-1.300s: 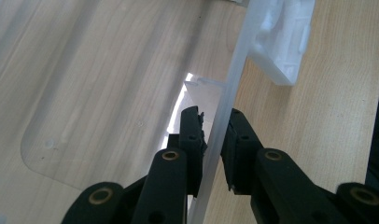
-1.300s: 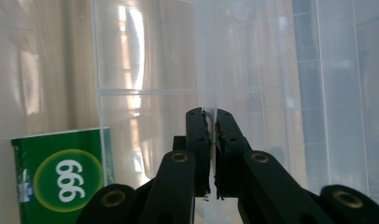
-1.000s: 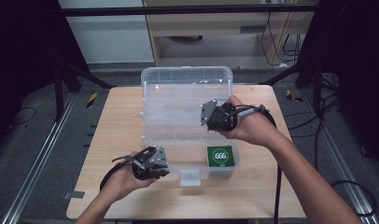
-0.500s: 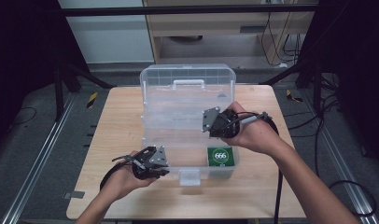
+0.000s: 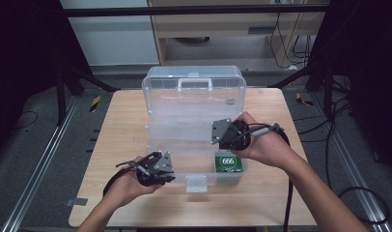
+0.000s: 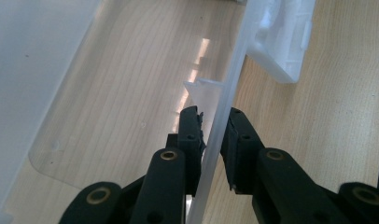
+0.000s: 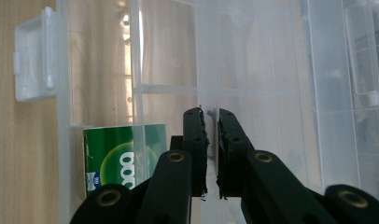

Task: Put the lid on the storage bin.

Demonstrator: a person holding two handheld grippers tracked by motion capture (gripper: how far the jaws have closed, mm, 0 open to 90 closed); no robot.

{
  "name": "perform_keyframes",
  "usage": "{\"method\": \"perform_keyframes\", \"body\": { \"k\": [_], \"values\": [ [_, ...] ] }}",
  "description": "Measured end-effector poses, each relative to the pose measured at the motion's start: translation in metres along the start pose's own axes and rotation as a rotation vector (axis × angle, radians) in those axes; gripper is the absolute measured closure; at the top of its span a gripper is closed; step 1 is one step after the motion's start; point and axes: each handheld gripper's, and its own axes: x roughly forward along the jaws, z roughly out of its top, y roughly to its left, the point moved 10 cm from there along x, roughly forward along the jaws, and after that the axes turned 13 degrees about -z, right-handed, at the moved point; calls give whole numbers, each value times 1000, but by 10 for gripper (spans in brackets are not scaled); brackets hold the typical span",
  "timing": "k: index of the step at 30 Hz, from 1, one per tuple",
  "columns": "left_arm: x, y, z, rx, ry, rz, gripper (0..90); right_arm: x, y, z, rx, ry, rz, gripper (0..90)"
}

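1. Clear plastic box (image 5: 194,125) sat mid-worktop (image 5: 281,203), lid raised, a green packet (image 5: 229,162) in its front-right compartment.
2. Left gripper (image 6: 214,135) had its jaws pinching the front wall.
3. Right gripper (image 7: 212,140) had its jaws nearly closed on an inner divider (image 7: 208,60).
4. Closing probably remained.

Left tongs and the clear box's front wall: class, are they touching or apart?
Touching. The left gripper view shows the left tongs astride the box wall, both jaws pressed against it with no gap.
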Motion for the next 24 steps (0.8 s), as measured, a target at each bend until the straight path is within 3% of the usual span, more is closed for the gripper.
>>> {"method": "perform_keyframes", "body": {
  "k": [11,14,16,17,19,24],
  "values": [
    [0,2,0,17,-5,16,762,-3,7,-2,0,-16,0,831],
    [-1,2,-1,3,-17,30,653,-3,7,-2,5,-19,-3,827],
    [-12,-5,3,5,-57,50,525,-3,7,-3,2,-23,-8,826],
    [-12,-5,3,5,-57,50,498,-3,7,-3,2,-23,-8,826],
    [-27,-14,10,6,-120,73,454,-3,8,-3,3,-22,-10,826],
    [-57,-29,23,-12,-266,70,384,-3,9,-3,15,-32,-13,822]
  ]
}}
